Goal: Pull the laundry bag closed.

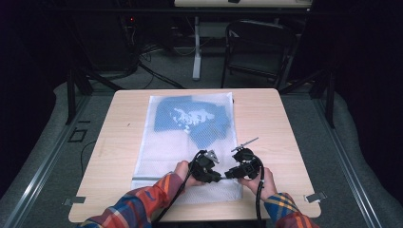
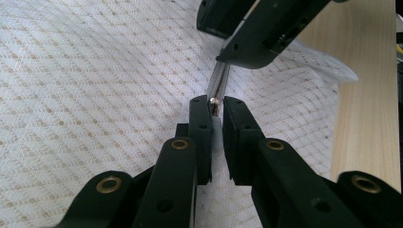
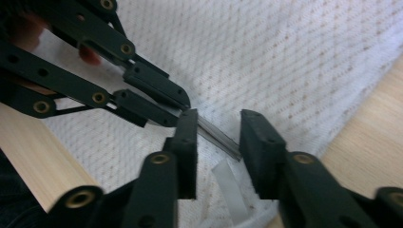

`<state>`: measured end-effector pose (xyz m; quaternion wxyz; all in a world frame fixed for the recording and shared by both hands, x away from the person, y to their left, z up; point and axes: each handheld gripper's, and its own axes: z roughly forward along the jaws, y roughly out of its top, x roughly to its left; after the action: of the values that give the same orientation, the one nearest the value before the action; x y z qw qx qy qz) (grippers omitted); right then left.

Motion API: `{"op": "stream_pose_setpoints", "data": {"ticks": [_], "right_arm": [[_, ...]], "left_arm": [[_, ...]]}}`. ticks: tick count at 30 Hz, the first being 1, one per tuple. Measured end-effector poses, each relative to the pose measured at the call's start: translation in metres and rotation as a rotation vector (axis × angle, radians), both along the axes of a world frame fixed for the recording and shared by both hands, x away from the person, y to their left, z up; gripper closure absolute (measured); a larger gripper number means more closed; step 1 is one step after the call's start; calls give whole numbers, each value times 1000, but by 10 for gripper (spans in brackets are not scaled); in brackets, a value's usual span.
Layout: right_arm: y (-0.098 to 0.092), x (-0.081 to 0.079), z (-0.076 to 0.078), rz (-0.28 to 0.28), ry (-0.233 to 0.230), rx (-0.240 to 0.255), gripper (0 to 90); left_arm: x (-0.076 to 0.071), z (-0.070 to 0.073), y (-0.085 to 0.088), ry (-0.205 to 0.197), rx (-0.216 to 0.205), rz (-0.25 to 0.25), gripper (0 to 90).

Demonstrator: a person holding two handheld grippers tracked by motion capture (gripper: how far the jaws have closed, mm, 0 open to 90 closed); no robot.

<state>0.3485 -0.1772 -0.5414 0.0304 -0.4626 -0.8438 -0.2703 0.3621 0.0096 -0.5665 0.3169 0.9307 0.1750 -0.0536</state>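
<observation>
From above, the white mesh laundry bag [image 1: 185, 142] with blue cloth [image 1: 190, 118] inside lies on the pale wooden table [image 1: 275, 123], while close up the left gripper [image 2: 216, 107] pinches its thin metal zipper pull [image 2: 217, 83] and the right gripper [image 3: 216, 128] stands spread around it.

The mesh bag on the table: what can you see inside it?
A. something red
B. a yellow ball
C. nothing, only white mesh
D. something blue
D: in the high view a blue item shows through the white mesh bag, at its far end, away from the two grippers.
</observation>
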Motion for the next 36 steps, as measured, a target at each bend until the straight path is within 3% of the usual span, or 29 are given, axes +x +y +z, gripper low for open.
{"op": "stream_pose_setpoints", "data": {"ticks": [1, 2, 4, 7, 11, 14, 17, 28, 35, 36], "right_arm": [[0, -1, -1, -5, -4, 17, 788], [0, -1, -2, 11, -11, -6, 830], [2, -1, -5, 27, 4, 0, 896], [5, -1, -13, 34, 25, -16, 900], [10, -1, -17, 40, 18, -31, 900], [9, 2, -16, 79, 12, -65, 900], [9, 0, -18, 48, 1, -28, 900], [7, -1, -18, 82, -25, -57, 900], [8, -2, -18, 85, -34, -60, 900], [10, -3, -19, 61, -42, -44, 900]], "left_arm": [[0, 0, 0, 1, -1, 0, 825], [0, 0, 0, -1, -1, -1, 825], [0, 0, 0, 0, -2, 1, 825], [0, 0, 0, -5, 3, 2, 826], [-1, 0, -1, -1, -7, -1, 826], [-1, 0, -1, -10, 5, 0, 826], [-2, 1, -1, -15, 13, -5, 826], [-1, 2, 3, 2, 13, -7, 860], [-4, 1, 1, -27, 21, 1, 852], [-5, 1, 0, -29, 31, 1, 849]]}}
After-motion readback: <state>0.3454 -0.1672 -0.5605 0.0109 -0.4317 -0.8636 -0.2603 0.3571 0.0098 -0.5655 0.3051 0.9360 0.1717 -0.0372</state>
